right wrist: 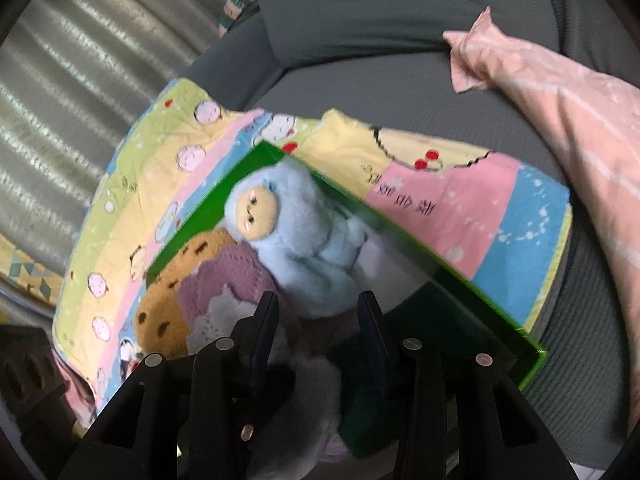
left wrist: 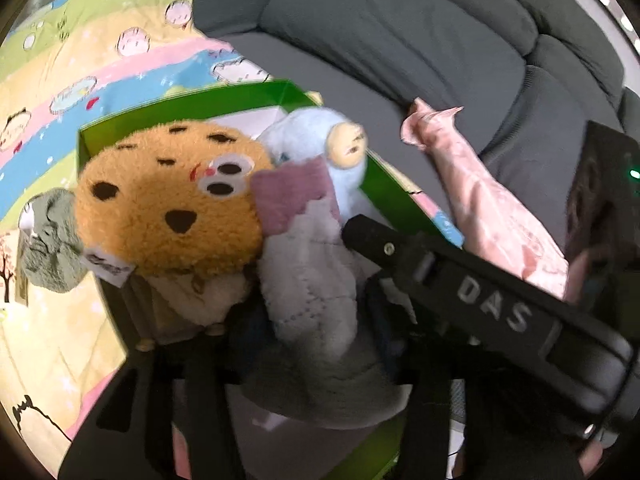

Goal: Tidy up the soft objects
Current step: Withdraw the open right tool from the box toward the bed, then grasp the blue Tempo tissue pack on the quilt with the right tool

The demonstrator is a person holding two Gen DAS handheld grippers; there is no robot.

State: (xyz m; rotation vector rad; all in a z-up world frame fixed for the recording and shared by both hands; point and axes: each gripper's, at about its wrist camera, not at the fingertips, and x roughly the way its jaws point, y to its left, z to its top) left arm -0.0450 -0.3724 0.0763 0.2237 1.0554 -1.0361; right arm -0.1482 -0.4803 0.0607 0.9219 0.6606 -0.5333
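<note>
A grey sofa (right wrist: 360,76) fills the room's far side, with a cartoon-print blanket (right wrist: 472,208) spread on its seat and a pink satin pillow (right wrist: 568,128) lying to the right. On the blanket sits a green box (right wrist: 400,224) holding 3 soft things: an orange cookie plush (left wrist: 168,200) at the left, a pale blue doll (right wrist: 304,232) lying with its head toward the far left corner, and a purple-and-white fuzzy sock (left wrist: 304,248) whose long axis runs near to far between them. A grey-green cloth (left wrist: 52,240) hangs at the box's left edge. The left gripper (left wrist: 304,320) is clamped on the sock's near end. The right gripper (right wrist: 318,312) hovers over the box, jaws apart, gripping nothing.
</note>
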